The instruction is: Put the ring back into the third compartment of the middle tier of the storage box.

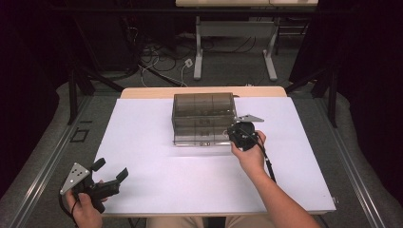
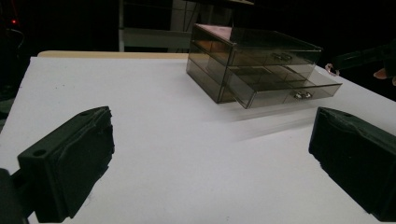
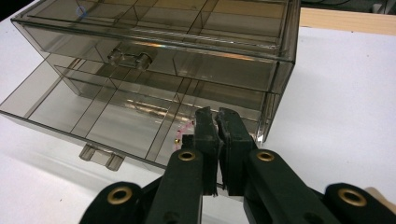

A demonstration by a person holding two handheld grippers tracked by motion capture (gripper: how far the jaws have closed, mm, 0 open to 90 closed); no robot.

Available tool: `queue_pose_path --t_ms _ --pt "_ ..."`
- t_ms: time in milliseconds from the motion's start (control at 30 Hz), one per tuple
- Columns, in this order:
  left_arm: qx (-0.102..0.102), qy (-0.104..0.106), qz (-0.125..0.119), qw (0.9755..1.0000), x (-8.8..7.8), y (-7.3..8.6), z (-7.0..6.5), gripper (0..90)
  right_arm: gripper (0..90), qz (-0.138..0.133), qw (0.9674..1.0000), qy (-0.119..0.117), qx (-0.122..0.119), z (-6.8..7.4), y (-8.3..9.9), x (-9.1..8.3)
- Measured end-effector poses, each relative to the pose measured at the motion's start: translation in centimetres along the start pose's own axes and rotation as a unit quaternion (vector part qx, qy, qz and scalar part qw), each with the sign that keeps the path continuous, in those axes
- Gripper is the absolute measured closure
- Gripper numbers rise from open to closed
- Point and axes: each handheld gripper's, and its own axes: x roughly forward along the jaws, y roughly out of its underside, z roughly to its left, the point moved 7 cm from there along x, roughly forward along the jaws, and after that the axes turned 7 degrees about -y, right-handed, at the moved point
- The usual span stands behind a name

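A smoked clear drawer box (image 1: 204,107) stands at the table's middle back, and its lower drawer (image 1: 199,137) is pulled out toward me. In the right gripper view the lower drawer (image 3: 93,112) has several empty compartments, and the upper drawer (image 3: 154,60) is pushed in. My right gripper (image 3: 216,114) hovers over the drawer's right end with its jaws pressed together on a small pink band (image 3: 186,130) with a gold bead. The same pink band (image 2: 330,69) hangs at that gripper's tip in the left gripper view. My left gripper (image 1: 110,169) rests open at the table's front left corner, holding nothing.
The white table top (image 1: 157,180) has a wooden strip (image 1: 142,91) along its far edge. Beyond it on the floor are cables and a desk frame (image 1: 233,47). Black stands (image 1: 73,90) rise at both far sides.
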Motion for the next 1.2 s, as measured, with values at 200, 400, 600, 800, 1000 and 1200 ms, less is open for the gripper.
queue_pose_path --t_ms 200,400,600,800,1000,1200 --pt "0.003 -0.001 0.001 1.0000 0.0 0.0 0.0 0.5 87.1 0.004 1.0000 0.001 -0.002 0.1 0.3 0.6" --pt "0.003 -0.001 -0.002 1.0000 0.1 0.0 0.0 0.5 87.1 0.007 1.0000 0.000 -0.001 0.2 0.4 1.0" --pt "0.003 -0.001 -0.002 1.0000 0.1 0.0 0.0 0.4 83.0 0.006 1.0000 -0.003 -0.008 0.3 0.5 1.1" --pt "0.002 -0.001 -0.002 1.0000 0.1 0.1 0.0 0.5 72.6 0.002 0.9999 -0.008 -0.013 0.1 0.6 0.9" --pt "0.003 0.000 -0.001 1.0000 0.1 0.1 -0.1 0.5 66.4 0.000 0.9999 -0.008 -0.011 -0.1 0.8 0.6" --pt "0.002 0.000 -0.001 1.0000 0.2 0.1 -0.1 0.5 64.3 -0.001 0.9996 -0.006 -0.026 -0.4 1.0 0.1"
